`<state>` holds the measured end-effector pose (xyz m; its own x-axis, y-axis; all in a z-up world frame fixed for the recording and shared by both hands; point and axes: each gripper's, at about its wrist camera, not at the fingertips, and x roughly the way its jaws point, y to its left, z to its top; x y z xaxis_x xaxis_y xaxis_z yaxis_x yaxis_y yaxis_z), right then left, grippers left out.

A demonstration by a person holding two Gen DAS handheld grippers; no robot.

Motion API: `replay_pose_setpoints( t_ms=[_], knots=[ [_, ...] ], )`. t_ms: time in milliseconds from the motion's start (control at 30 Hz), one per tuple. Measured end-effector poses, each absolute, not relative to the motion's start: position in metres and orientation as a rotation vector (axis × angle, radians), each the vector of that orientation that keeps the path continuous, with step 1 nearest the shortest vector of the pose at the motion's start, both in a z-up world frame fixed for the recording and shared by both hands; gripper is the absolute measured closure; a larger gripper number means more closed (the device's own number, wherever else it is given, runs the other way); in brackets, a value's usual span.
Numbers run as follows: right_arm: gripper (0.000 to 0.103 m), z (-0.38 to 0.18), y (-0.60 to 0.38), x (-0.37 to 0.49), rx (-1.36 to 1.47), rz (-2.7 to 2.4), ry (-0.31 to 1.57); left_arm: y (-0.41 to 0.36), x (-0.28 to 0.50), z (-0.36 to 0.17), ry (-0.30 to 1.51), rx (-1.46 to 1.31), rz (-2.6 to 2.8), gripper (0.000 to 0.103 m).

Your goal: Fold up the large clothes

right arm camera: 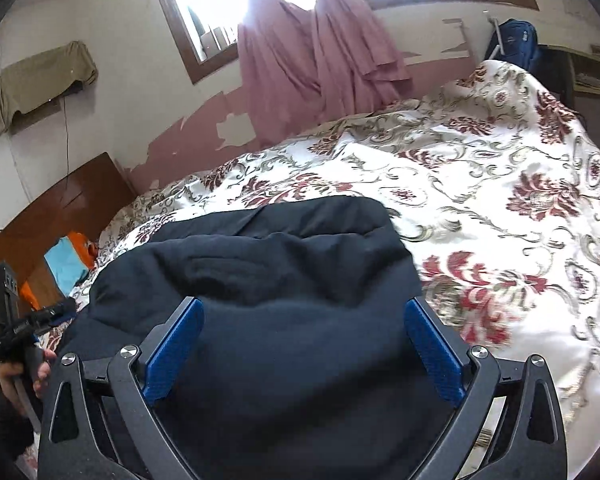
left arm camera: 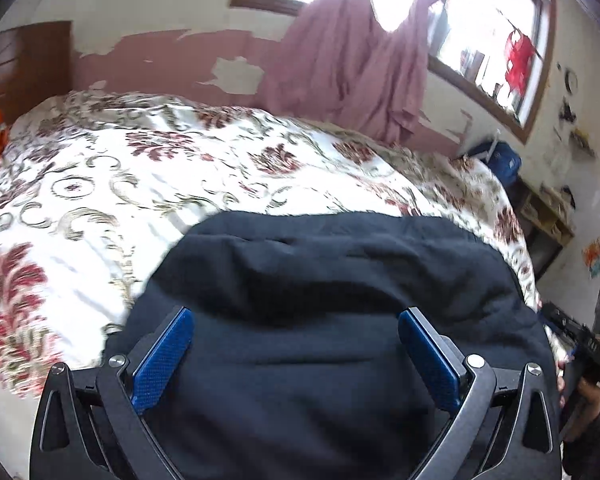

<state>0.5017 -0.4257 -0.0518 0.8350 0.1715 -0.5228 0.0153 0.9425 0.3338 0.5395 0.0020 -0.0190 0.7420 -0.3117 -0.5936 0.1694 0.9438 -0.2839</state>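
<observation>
Floral bedspread [left arm camera: 148, 168] w/ pink curtains [right arm camera: 316, 64] behind, blue backpack [right arm camera: 516, 40] & wooden headboard [right arm camera: 72, 200] nearby.

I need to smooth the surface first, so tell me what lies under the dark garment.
The dark navy garment lies on the floral bedspread, which shows all around it. Whatever sits directly beneath the garment is covered.

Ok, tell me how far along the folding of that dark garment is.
Done: the dark navy garment lies on the floral bedspread as a compact, bunched bundle, seemingly folded over. In hand: nothing; the left gripper and right gripper are both open above it. Left: flattening the lumpy top and neatening the edges, if more folds are wanted.
</observation>
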Motion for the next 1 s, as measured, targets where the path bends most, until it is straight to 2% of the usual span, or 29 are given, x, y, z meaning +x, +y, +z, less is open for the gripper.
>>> replay_pose_setpoints(
  t_ms=[233,467,733,1000],
  knots=[
    [0.005,-0.055,-0.449,0.487,0.282,0.079,0.641,0.053,0.527,-0.021,0.698,-0.225,-0.173,0.0],
    [0.005,-0.078,-0.453,0.487,0.278,0.128,0.729,0.091,0.522,-0.06,0.8,-0.314,-0.115,0.0],
    [0.002,-0.103,-0.461,0.493,0.391,0.179,0.761,0.107,0.519,-0.094,0.842,-0.436,-0.144,0.0],
    [0.002,-0.118,-0.467,0.49,0.457,0.201,0.763,0.102,0.52,-0.1,0.845,-0.409,-0.164,0.0]
  ],
)
